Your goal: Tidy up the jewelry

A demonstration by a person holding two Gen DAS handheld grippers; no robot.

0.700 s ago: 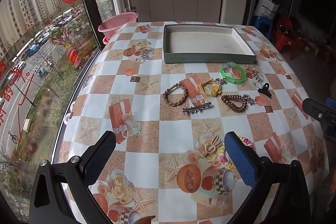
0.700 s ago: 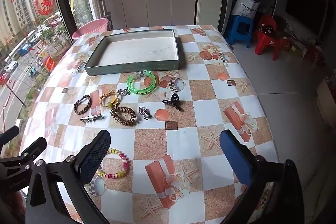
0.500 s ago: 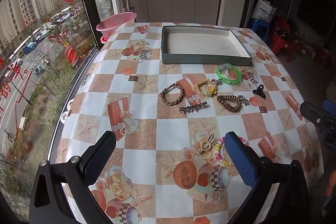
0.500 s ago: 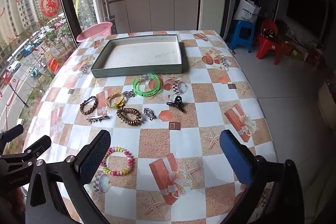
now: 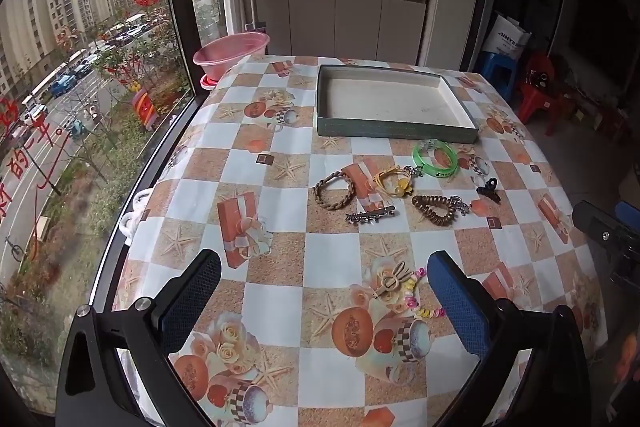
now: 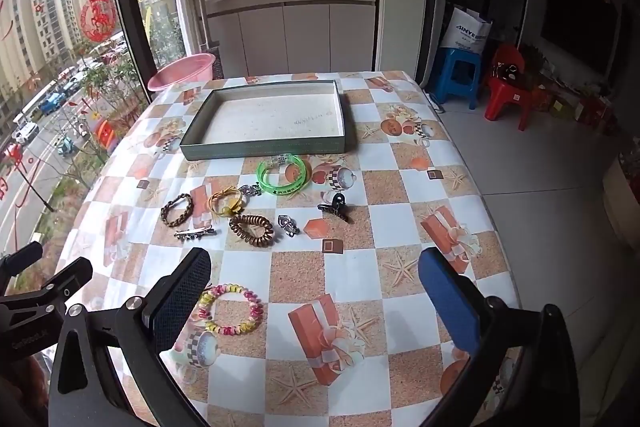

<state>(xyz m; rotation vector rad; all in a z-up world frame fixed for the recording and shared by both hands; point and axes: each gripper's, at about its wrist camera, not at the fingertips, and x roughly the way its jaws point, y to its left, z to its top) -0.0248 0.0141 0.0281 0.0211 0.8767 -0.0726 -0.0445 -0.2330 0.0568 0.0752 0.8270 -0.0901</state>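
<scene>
A shallow grey-green tray (image 5: 396,135) (image 6: 264,149) stands empty at the far side of the table. In front of it lie a green bangle (image 5: 435,159) (image 6: 283,174), a braided brown bracelet (image 5: 334,189) (image 6: 177,209), a yellow hair tie (image 5: 394,181) (image 6: 225,203), a brown coil tie (image 5: 434,209) (image 6: 251,230), a silver hair clip (image 5: 370,215) (image 6: 195,233) and a black claw clip (image 5: 488,189) (image 6: 335,207). A pastel coil bracelet (image 5: 416,297) (image 6: 231,308) and a wooden clip (image 5: 392,279) lie nearest. My left gripper (image 5: 324,297) and right gripper (image 6: 314,297) are both open, empty, above the table's near edge.
A pink basin (image 5: 231,53) (image 6: 182,71) stands beyond the table's far left corner by the window. A blue stool (image 6: 458,75) and a red chair (image 6: 508,85) stand on the floor to the right. The right gripper's body (image 5: 608,231) shows at the left view's right edge.
Both grippers have drawn back and up from the table, so the jewelry and tray look farther off. Nothing on the table has moved. Both grippers stay open.
</scene>
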